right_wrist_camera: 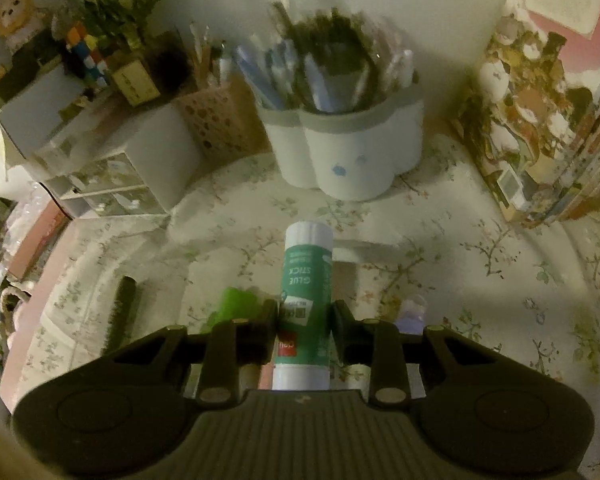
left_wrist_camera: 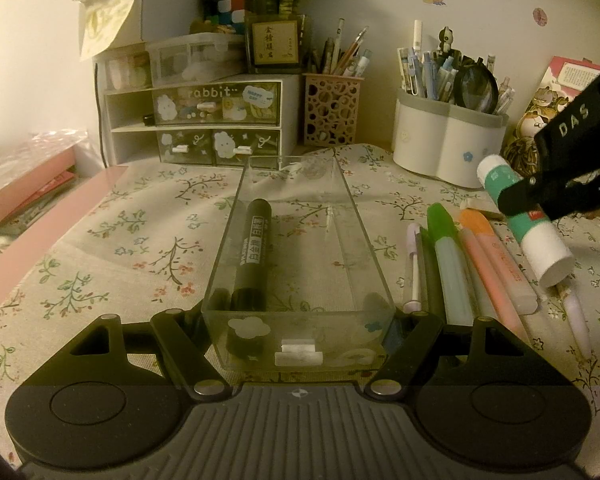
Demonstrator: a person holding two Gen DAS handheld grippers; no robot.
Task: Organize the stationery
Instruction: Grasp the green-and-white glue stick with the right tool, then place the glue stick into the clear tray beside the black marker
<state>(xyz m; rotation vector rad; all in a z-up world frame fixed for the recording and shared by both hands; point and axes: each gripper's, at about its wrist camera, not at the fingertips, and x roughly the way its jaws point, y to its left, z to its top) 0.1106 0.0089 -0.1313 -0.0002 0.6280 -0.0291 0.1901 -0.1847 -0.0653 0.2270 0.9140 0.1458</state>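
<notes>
Glue stick [right_wrist_camera: 307,304] green with white ends and a small red mark. Marker [left_wrist_camera: 253,254] black with white label. Highlighters: one green [left_wrist_camera: 448,256], one orange [left_wrist_camera: 490,264]. Tablecloth [left_wrist_camera: 112,248] pale, floral pattern of dark branches. Drawer tray [left_wrist_camera: 300,336] clear, white flower sticker. Pen holder [left_wrist_camera: 446,148] white, grey rim.

Left wrist view: close, angled down along its left gripper [left_wrist_camera: 300,312] toward the back wall. Right wrist view: steeper, from the right gripper [right_wrist_camera: 305,316] (blurred). Both share the white pen holder [left_wrist_camera: 448,148] [right_wrist_camera: 348,152] ahead of the fingers.
</notes>
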